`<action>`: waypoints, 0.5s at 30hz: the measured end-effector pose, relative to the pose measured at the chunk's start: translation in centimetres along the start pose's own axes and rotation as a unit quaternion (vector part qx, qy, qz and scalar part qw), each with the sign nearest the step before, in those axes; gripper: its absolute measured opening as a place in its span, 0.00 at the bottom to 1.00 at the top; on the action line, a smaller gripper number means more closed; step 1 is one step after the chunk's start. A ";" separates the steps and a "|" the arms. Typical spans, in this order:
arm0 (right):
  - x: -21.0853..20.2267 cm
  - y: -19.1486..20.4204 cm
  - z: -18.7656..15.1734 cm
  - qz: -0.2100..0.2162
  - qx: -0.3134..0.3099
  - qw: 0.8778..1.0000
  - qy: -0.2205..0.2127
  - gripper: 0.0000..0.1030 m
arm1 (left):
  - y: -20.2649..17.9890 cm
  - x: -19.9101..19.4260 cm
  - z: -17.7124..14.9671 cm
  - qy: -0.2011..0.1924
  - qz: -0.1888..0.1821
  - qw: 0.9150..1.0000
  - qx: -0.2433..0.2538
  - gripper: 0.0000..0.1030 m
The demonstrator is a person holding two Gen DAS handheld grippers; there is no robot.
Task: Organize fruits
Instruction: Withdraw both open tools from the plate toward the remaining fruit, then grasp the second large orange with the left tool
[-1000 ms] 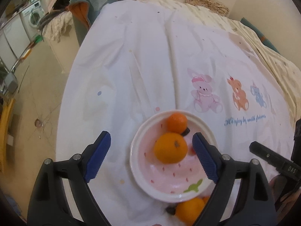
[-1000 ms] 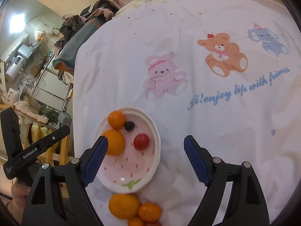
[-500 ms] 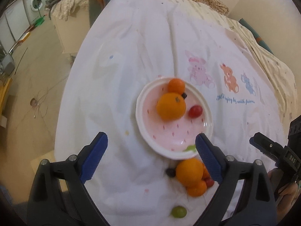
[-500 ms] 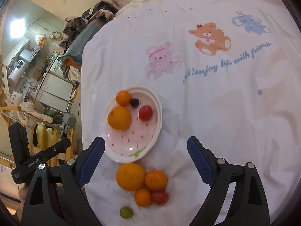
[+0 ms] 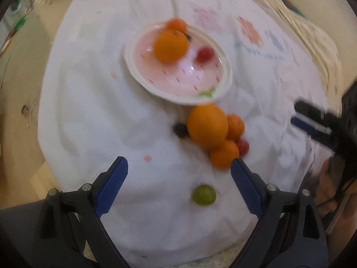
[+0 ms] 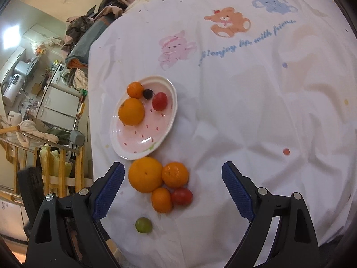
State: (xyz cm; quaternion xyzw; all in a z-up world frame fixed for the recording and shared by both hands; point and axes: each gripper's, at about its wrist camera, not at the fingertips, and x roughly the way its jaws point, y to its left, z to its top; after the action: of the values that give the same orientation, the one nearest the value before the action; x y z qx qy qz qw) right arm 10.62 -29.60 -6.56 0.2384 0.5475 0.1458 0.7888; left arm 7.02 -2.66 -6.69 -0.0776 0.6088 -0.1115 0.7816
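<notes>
From the left wrist, I am holding my left tongs (image 5: 177,169) spread wide and empty over the white cloth (image 5: 89,111), a green grape (image 5: 204,194) lying between the tips, nearer the right-hand one; the loose pile, led by a big orange (image 5: 206,127) with a dark berry (image 5: 180,130) at its left, is sitting just beyond the tips, and the pink plate (image 5: 142,73) is waiting farther out, already carrying four fruits. This view is smeared, so small fruits are reading poorly. From the right wrist, I am keeping my right tongs (image 6: 173,173) equally wide apart, gripping nothing, their jaws having just been opening; the big orange (image 6: 145,174), two mandarins (image 6: 175,174) and a red tomato (image 6: 181,196) are clustering between the tips, the grape (image 6: 144,224) closer in. I judge the risk to be round fruit rolling off the rumpled cloth if a pad nudges the pile, or the grape being crushed by a hard squeeze.
</notes>
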 end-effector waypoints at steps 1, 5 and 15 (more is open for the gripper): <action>0.0 -0.1 -0.1 -0.002 0.002 1.000 0.000 0.89 | -0.6 0.3 -0.4 0.001 0.006 1.000 0.011 0.88; 0.2 -0.5 -0.6 -0.002 0.020 1.000 0.005 0.89 | -1.4 1.1 -0.5 0.000 0.018 0.999 0.028 0.83; -0.2 -1.4 0.0 -0.001 0.040 0.999 -0.005 0.89 | -4.0 2.6 1.7 -0.004 0.020 0.999 0.037 0.59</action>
State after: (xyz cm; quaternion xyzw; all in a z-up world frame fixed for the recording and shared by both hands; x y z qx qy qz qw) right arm 10.51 -30.90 -7.18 0.2696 0.5492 0.1217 0.7816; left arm 8.94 -7.23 -7.71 -0.0368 0.6029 -0.1176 0.7883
